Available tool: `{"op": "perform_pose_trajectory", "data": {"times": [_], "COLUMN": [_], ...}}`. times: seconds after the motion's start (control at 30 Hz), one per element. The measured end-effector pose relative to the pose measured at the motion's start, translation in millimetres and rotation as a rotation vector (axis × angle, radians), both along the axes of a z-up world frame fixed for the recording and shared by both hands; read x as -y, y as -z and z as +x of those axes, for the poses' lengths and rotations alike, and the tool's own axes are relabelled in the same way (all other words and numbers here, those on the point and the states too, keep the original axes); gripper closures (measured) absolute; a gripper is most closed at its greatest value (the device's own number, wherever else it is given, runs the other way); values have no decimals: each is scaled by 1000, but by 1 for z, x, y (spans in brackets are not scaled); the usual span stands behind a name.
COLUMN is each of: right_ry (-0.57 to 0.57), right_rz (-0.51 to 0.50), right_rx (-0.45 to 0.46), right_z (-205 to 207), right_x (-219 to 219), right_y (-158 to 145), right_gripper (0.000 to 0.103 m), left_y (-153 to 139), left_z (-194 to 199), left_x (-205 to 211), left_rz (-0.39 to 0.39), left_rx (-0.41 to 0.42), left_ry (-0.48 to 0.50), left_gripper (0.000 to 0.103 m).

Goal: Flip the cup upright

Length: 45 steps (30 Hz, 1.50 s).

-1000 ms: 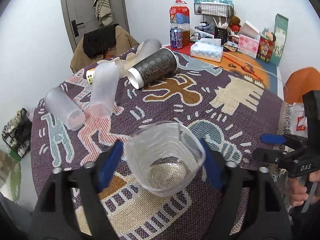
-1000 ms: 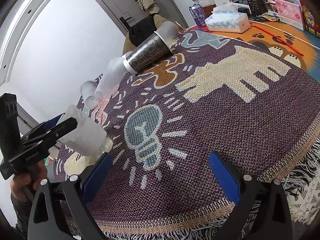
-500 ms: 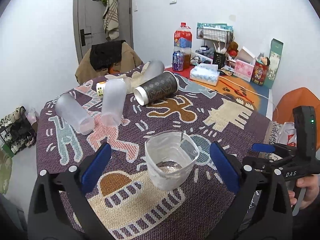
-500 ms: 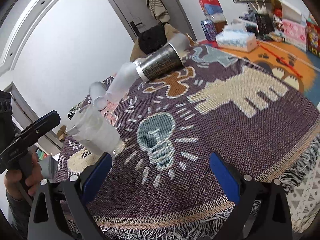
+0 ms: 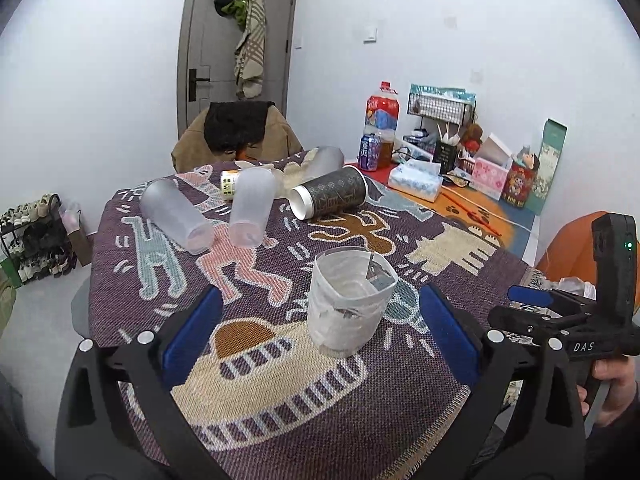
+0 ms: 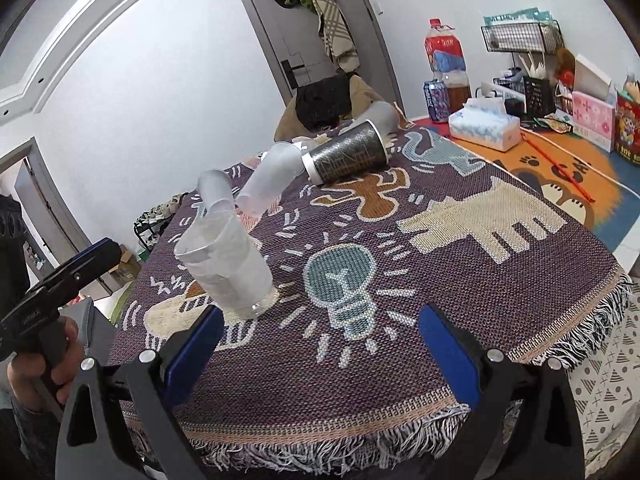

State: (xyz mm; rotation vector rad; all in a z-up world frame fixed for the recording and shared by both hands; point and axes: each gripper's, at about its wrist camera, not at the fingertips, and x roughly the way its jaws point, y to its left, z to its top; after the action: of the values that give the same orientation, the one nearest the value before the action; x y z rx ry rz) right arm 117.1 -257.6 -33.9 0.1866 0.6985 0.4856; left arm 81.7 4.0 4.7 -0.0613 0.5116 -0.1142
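Nearest, left gripper [image 5: 318, 330] spread wide, blue pads [image 5: 188, 330] standing clear on either side of the cup and touching nothing. Right gripper [image 6: 320, 346] likewise spread wide, holding nothing, aimed over the near edge of the table; seen from the left view, off to the right past the table edge, gripped by a hand [image 5: 614, 390].

Just beyond the left pads, a clear cup [image 5: 350, 302] standing upright, mouth up, on a purple patterned tablecloth [image 5: 320, 392], beside a woven lightbulb figure [image 6: 340, 280]. Rim bent out of round; sides cloudy and crinkled.

Farther back on the cloth, two frosted cups [image 5: 176, 214] [image 5: 252, 206] lying on their sides, near each other, mouths toward the camera. Behind them, a dark patterned cup with a white rim [image 5: 330, 198] lying on its side, and another frosted cup [image 5: 326, 160] lying just behind that, touching or nearly so.

Far right end of the table: tissue box [image 5: 416, 180], soda bottle [image 5: 382, 120], wire rack [image 5: 440, 106], small boxes.

Beyond the table, a chair draped with dark clothing [image 5: 236, 128], then a grey door [image 5: 236, 40] with a scarf hanging on it.
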Motion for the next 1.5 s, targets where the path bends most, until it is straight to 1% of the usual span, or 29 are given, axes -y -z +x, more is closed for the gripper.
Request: {"op": "perform_pose_trajectory", "data": {"times": [0.47, 0.87, 1.17, 1.5], "right_ry": [-12, -33, -40, -57], "right_rz": [-55, -53, -51, -50], "right_rx": [81, 117, 146, 146], "right_z": [-50, -81, -92, -94], "right_x": [-14, -17, -21, -29], "right_y": [-19, -20, -24, -19], "right_gripper": [7, 7, 7, 7], "left_y": [-3, -1, 4, 7], "left_z": [-58, -93, -104, -107], "left_x": [-1, -4, -3, -6], "left_rz": [-7, -14, -17, -20], "left_rx": [76, 81, 88, 88], "left_ry": [-35, -88, -112, -123], "left_gripper": [5, 5, 5, 5]}}
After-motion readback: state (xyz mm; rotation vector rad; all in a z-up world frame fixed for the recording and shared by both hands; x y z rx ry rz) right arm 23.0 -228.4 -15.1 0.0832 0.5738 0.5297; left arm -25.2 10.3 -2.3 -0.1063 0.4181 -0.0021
